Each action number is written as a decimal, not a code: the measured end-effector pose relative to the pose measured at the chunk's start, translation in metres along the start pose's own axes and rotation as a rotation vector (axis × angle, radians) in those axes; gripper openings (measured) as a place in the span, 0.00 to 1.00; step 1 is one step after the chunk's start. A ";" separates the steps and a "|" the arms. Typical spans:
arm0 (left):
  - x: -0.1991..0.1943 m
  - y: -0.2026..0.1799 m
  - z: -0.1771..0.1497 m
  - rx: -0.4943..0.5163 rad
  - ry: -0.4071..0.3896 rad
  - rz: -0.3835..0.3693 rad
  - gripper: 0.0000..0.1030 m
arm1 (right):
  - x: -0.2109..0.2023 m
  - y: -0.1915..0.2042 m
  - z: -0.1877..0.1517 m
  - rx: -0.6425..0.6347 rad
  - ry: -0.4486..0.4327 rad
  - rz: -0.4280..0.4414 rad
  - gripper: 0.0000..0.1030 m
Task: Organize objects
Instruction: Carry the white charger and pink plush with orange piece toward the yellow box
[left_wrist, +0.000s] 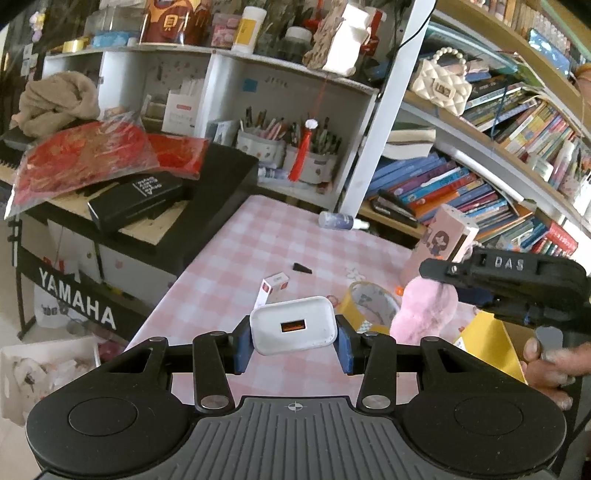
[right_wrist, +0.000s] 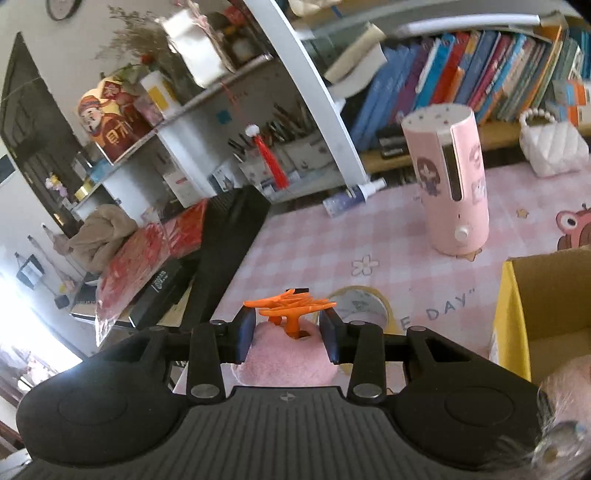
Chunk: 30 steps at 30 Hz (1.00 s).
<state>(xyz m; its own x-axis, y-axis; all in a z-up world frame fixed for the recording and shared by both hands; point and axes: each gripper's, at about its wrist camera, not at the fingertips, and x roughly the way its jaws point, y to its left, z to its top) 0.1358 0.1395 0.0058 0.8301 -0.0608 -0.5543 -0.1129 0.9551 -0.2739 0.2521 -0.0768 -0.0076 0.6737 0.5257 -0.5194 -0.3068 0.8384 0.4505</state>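
Charger (left_wrist: 293, 325): pinched in left hand-held gripper (left_wrist: 293, 341), tilted down over desk (left_wrist: 236, 243). Right hand-held gripper (right_wrist: 288, 332), likewise tilted, clamps pink plush (right_wrist: 288, 360) bearing orange toy (right_wrist: 290, 304).

White USB charger (left_wrist: 293, 325) & orange plastic piece (right_wrist: 290, 306), each clamped between jaws above table.

Right hand-held gripper (right_wrist: 290, 332) seemingly clamps orange plastic piece (right_wrist: 290, 308) above pink plush (right_wrist: 288, 360).

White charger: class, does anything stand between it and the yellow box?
Yes. Between white charger and yellow box: the pink plush toy, held in the right gripper, and the tape roll.
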 end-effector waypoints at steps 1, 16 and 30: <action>-0.002 0.000 -0.001 0.002 -0.005 -0.002 0.41 | -0.005 0.003 -0.002 -0.025 -0.008 -0.005 0.35; -0.042 0.015 -0.019 0.020 -0.001 -0.059 0.41 | -0.056 0.039 -0.068 -0.224 0.030 -0.094 0.35; -0.098 0.028 -0.060 0.050 0.039 -0.122 0.41 | -0.117 0.064 -0.127 -0.204 0.028 -0.171 0.35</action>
<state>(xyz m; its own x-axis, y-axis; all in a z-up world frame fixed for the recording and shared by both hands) 0.0186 0.1545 0.0059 0.8140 -0.1879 -0.5497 0.0159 0.9531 -0.3023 0.0683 -0.0667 -0.0104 0.7098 0.3751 -0.5963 -0.3207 0.9257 0.2005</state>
